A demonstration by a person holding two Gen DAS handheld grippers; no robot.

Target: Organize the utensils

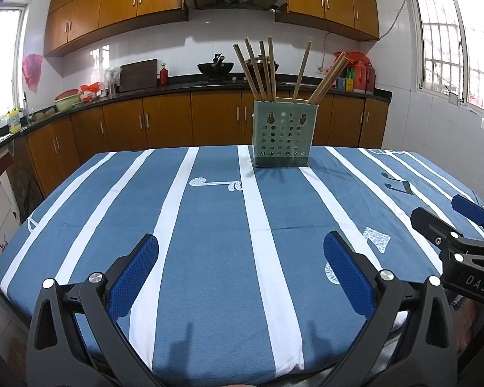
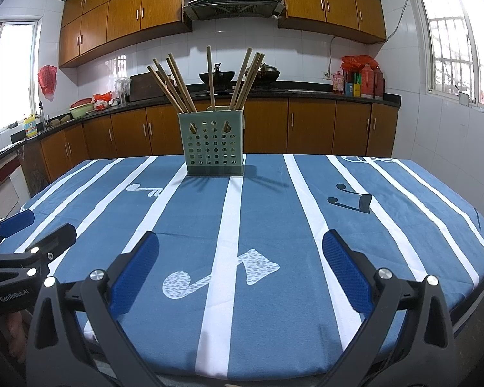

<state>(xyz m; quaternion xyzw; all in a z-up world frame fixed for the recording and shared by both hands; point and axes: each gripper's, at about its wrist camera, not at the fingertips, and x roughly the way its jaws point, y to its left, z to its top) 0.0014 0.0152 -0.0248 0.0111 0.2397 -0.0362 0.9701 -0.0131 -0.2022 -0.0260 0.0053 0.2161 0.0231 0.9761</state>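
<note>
Table w/ blue-white striped cloth (image 1: 209, 225), green utensil holder (image 1: 282, 133) on far end

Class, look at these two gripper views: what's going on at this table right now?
Nothing is being handled yet. The left gripper and the right gripper both hover open and empty over the near end of the striped tablecloth. At the far end stands a green perforated holder with wooden chopsticks standing in it, leaning in different directions. No utensils lie loose on the cloth.

A pale green perforated holder (image 1: 282, 133) with tan chopsticks (image 1: 261, 71) stands on a blue, white-striped tablecloth (image 1: 209, 225).
</note>
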